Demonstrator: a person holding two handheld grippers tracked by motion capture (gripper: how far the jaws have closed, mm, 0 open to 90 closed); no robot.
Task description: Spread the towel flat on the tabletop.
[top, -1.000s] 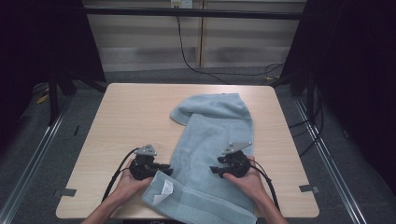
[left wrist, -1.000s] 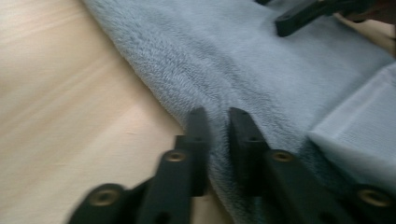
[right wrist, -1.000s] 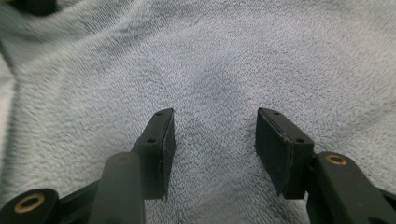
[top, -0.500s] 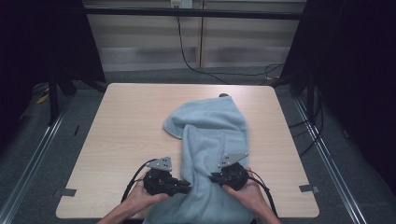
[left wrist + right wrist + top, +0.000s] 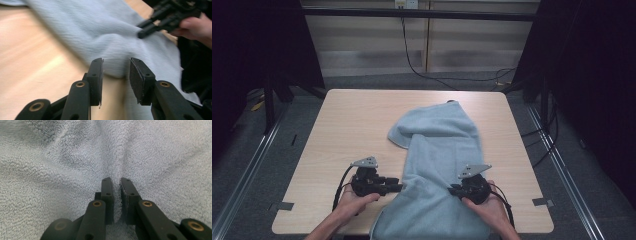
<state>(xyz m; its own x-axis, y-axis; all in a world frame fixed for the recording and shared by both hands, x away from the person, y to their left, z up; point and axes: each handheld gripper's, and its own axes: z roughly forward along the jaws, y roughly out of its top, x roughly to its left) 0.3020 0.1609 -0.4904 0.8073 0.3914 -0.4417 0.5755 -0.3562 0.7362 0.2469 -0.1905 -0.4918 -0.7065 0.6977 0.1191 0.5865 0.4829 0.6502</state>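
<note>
A light blue towel lies lengthwise on the wooden table, its far end folded over and its near end hanging off the front edge. My left gripper lies level at the towel's left edge. Its jaws have just been opening and stand open, with a bulge of towel just past the tips and nothing pressed. My right gripper rests on the towel's right part. Its jaws have just closed and eased slightly, and they pinch a raised fold of towel.
The right gripper and the hand holding it show at the top right of the left gripper view. Bare tabletop spreads left of the towel and behind it. Black cables trail from both grippers, and dark frames stand around the table.
The left gripper has let go of the towel's left edge and drawn back to the left. The towel's near part has been pulled flatter and narrower. The right gripper has pinched a fold.
</note>
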